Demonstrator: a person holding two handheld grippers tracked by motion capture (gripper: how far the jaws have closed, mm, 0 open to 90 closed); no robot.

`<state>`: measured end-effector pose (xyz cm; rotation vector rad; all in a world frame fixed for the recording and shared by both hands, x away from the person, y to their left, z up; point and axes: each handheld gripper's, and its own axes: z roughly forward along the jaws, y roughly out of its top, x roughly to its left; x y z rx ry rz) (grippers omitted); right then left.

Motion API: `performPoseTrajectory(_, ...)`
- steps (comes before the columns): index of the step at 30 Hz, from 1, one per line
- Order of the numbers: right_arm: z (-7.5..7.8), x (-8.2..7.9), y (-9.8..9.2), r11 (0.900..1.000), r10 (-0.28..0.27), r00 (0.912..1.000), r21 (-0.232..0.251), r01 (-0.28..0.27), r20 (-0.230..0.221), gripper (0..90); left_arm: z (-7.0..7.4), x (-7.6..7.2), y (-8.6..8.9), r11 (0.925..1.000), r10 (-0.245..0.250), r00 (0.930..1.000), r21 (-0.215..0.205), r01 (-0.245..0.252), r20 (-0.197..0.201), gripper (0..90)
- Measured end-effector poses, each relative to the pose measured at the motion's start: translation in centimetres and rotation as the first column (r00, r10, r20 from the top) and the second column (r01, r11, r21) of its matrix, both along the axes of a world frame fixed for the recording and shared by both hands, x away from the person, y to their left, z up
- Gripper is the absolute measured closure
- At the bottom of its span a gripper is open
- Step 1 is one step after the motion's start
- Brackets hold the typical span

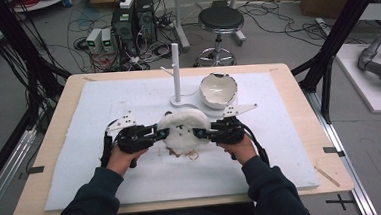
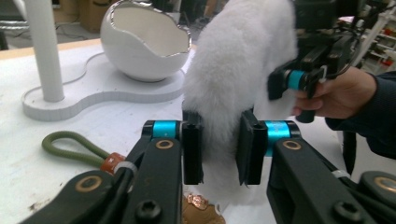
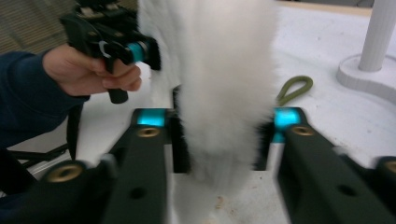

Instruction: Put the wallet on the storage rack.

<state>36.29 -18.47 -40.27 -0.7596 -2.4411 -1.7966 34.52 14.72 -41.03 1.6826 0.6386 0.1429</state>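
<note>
In the high view, a round white fluffy cushion (image 1: 184, 131) sits near the middle of the white foam mat (image 1: 281, 152) that covers the wooden table (image 1: 51, 161). It lies just in front of the white stand base with its upright post (image 1: 176, 72) and the egg-shaped white bowl (image 1: 218, 90). The left gripper (image 1: 159, 135) meets the cushion's left edge and the right gripper (image 1: 198, 133) its right edge, the two pointing at each other across it. Seen from above the cushion looks like a disc with no clear long axis.

In the left gripper view, the cushion (image 2: 243, 70) stands on edge as a tall slab, its long side running up and slightly right. The gripper's jaws stand a little apart and press the fur on both sides near its lower edge. A green cord loop (image 2: 70, 147) lies on the mat to the left, and the right gripper (image 2: 299, 81) pinches the far edge.

In the right gripper view, the cushion (image 3: 219, 79) is blurred and rises upright between this gripper's jaws, which clamp the fur. The left gripper (image 3: 152, 51) grips the far edge.
</note>
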Motion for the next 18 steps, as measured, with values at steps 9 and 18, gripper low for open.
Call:
performPoseTrajectory(9, 1.8, -0.5, -1.3, 0.998, -0.059, 0.9908, -0.017, 0.062, 0.122, 74.4, -0.1, 0.7, 1.8, 0.9896, 0.142, 0.9894, 0.026, -0.141, -0.031, 45.9)
performPoseTrajectory(18, 4.4, -0.1, -3.6, 0.986, -0.120, 0.9682, -0.089, 0.142, 0.220, 74.4, -0.2, 1.0, 4.4, 0.9690, 0.246, 0.9691, 0.028, -0.246, -0.016, 42.5)
